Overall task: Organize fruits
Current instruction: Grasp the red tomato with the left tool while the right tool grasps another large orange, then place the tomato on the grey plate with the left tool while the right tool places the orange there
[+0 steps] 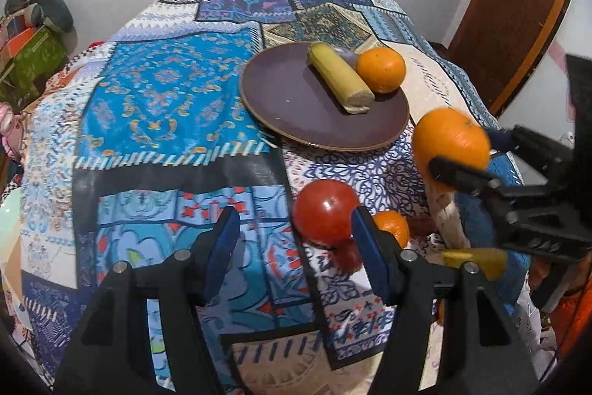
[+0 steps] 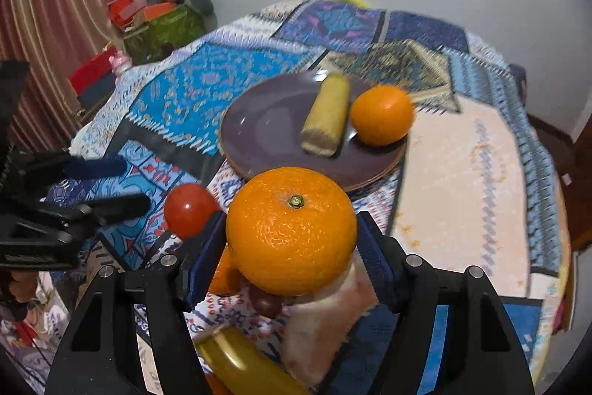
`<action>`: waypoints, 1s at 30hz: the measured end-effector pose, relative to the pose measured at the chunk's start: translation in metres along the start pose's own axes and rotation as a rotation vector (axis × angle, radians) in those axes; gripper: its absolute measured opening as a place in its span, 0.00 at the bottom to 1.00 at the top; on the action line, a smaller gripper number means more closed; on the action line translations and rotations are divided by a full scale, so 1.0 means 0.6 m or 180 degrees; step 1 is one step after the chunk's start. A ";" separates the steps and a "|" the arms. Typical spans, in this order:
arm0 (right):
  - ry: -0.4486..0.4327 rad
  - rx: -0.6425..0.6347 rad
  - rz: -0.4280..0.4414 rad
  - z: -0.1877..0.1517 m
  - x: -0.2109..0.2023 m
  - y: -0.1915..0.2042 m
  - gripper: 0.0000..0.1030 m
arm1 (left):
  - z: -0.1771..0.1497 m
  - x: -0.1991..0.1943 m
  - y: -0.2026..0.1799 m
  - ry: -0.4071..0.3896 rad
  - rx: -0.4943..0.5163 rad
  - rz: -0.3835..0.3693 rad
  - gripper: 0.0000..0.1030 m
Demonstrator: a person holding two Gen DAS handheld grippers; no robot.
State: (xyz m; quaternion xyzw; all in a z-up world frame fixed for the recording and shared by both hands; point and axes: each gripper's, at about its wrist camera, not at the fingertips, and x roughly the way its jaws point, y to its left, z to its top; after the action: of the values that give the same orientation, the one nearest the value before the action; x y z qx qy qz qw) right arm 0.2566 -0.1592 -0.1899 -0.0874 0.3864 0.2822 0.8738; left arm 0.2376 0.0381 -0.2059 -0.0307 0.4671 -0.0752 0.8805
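Note:
A brown plate (image 1: 296, 106) on the patterned tablecloth holds a peeled banana piece (image 1: 338, 76) and an orange (image 1: 381, 69); the plate also shows in the right wrist view (image 2: 266, 132). My right gripper (image 2: 292, 239) is shut on a large orange (image 2: 292, 228), held above the near table edge; it shows in the left wrist view (image 1: 449, 147) too. My left gripper (image 1: 292, 232) is open and empty, just left of a red tomato (image 1: 323, 210). A smaller orange (image 1: 394, 226) and a yellow banana (image 2: 240, 361) lie near the tomato.
A pale cloth or bag (image 2: 325, 317) lies under the right gripper. Boxes and bags (image 2: 159, 21) are stacked beyond the table's left side. A wooden door (image 1: 510, 13) stands at the right. A dark red fruit (image 2: 264, 302) lies near the front edge.

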 end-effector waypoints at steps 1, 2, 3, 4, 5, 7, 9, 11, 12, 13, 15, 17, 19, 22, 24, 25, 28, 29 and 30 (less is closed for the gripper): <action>-0.0039 0.0006 -0.0030 0.002 -0.008 -0.005 0.65 | 0.002 0.005 -0.003 0.0013 0.0001 -0.0014 0.60; -0.0066 0.0020 -0.0052 0.004 -0.013 -0.011 0.65 | 0.003 0.010 -0.006 0.0025 0.0006 -0.0034 0.60; -0.0083 0.0035 -0.0059 0.006 -0.016 -0.015 0.65 | 0.005 0.016 -0.011 0.0038 0.0016 -0.0047 0.60; -0.0102 0.0062 -0.0069 0.007 -0.020 -0.021 0.65 | 0.006 0.022 -0.014 0.0050 0.0026 -0.0050 0.60; -0.0110 0.0085 -0.0081 0.007 -0.023 -0.027 0.65 | 0.007 0.027 -0.016 0.0061 0.0032 -0.0054 0.60; -0.0124 0.0120 -0.0115 0.005 -0.026 -0.036 0.65 | 0.008 0.038 -0.019 0.0097 0.0034 -0.0067 0.60; -0.0126 0.0149 -0.0142 0.003 -0.027 -0.044 0.65 | 0.008 0.046 -0.020 0.0125 0.0015 -0.0091 0.60; -0.0119 0.0204 -0.0139 0.000 -0.026 -0.054 0.65 | 0.008 0.055 -0.021 0.0162 0.0012 -0.0124 0.59; -0.0115 0.0220 -0.0139 -0.002 -0.025 -0.057 0.65 | 0.007 0.061 -0.021 0.0190 0.0020 -0.0141 0.56; -0.0113 0.0229 -0.0145 -0.003 -0.024 -0.059 0.65 | 0.007 0.067 -0.022 0.0219 0.0024 -0.0135 0.55; -0.0111 0.0242 -0.0160 -0.004 -0.023 -0.064 0.65 | 0.008 0.074 -0.021 0.0244 -0.0011 -0.0209 0.51; -0.0097 0.0255 -0.0154 -0.004 -0.020 -0.066 0.65 | 0.008 0.075 -0.021 0.0235 -0.0030 -0.0244 0.48; -0.0089 0.0266 -0.0136 -0.004 -0.016 -0.068 0.65 | 0.008 0.075 -0.024 0.0220 -0.0005 -0.0227 0.48; -0.0081 0.0264 -0.0126 -0.003 -0.012 -0.068 0.65 | 0.009 0.072 -0.024 0.0222 -0.0003 -0.0223 0.47; -0.0083 0.0267 -0.0121 -0.002 -0.012 -0.068 0.65 | 0.011 0.068 -0.020 0.0211 -0.0026 -0.0197 0.47; -0.0086 0.0267 -0.0115 -0.001 -0.011 -0.068 0.65 | 0.012 0.065 -0.017 0.0194 -0.0046 -0.0192 0.47; -0.0103 0.0255 -0.0117 0.004 -0.010 -0.067 0.65 | 0.021 0.055 -0.002 0.0148 -0.0117 -0.0190 0.47; -0.0113 0.0252 -0.0119 0.006 -0.010 -0.067 0.65 | 0.024 0.051 0.003 0.0131 -0.0132 -0.0185 0.47; -0.0119 0.0249 -0.0118 0.008 -0.010 -0.066 0.65 | 0.027 0.047 0.007 0.0112 -0.0144 -0.0177 0.47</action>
State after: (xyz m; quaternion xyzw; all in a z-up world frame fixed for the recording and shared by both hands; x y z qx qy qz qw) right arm 0.2789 -0.1927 -0.1848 -0.0550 0.3790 0.2523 0.8886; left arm 0.2672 0.0374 -0.2204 -0.0624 0.4830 -0.0896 0.8688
